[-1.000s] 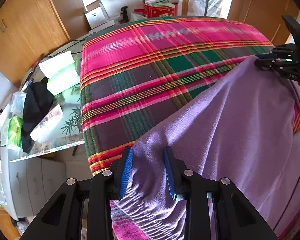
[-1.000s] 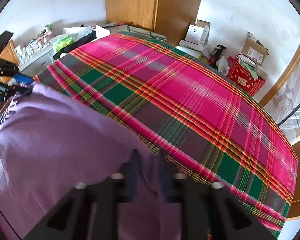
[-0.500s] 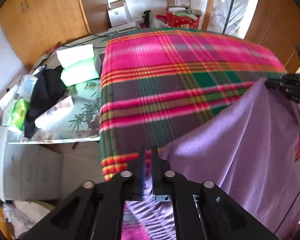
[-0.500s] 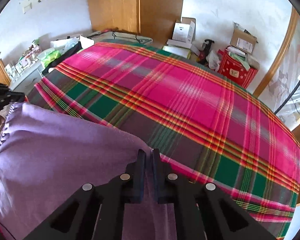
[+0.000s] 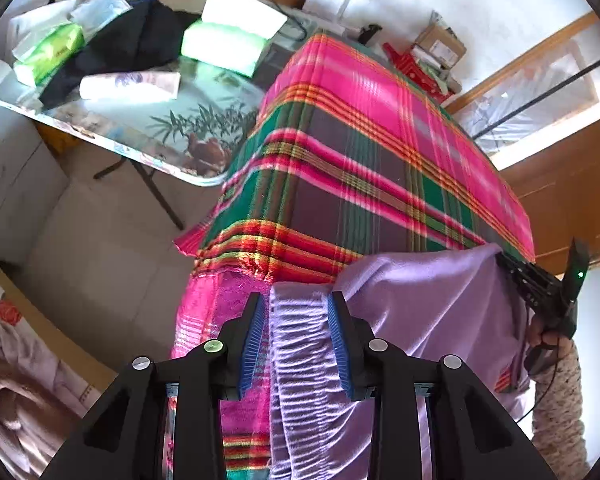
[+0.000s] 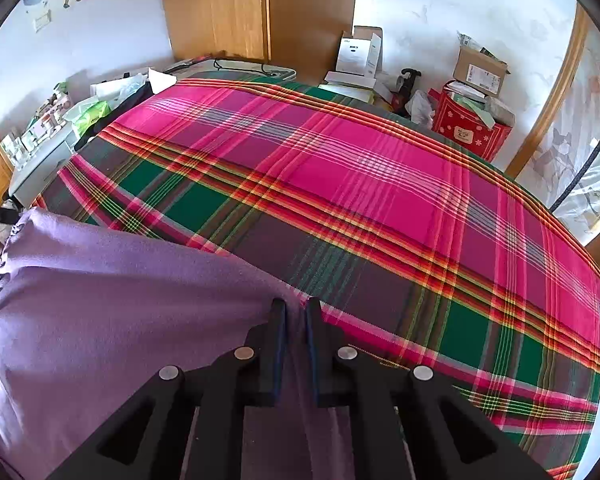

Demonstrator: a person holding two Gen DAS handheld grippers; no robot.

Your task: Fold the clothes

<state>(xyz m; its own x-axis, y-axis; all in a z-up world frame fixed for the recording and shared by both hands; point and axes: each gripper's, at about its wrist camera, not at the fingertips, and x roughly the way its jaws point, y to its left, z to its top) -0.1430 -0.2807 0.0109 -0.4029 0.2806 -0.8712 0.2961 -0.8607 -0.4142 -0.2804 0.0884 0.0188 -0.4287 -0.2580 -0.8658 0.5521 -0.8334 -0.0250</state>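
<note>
A: Left wrist view: how far along?

B: Early, I'd judge. The garment [image 5: 428, 300] hangs unfolded over the bed [image 5: 360, 152] edge. The left gripper [image 5: 296, 340] has just been opening; its jaws stand apart with the ribbed hem between, pads not pressing.

A: And the right gripper [image 6: 296, 328]?

B: Clamped on the cloth's other corner.

A: Containers?

B: A cardboard box [image 6: 480, 70] and red bag [image 6: 472, 132] by the wall, holding papers; the rest unclear.
</note>
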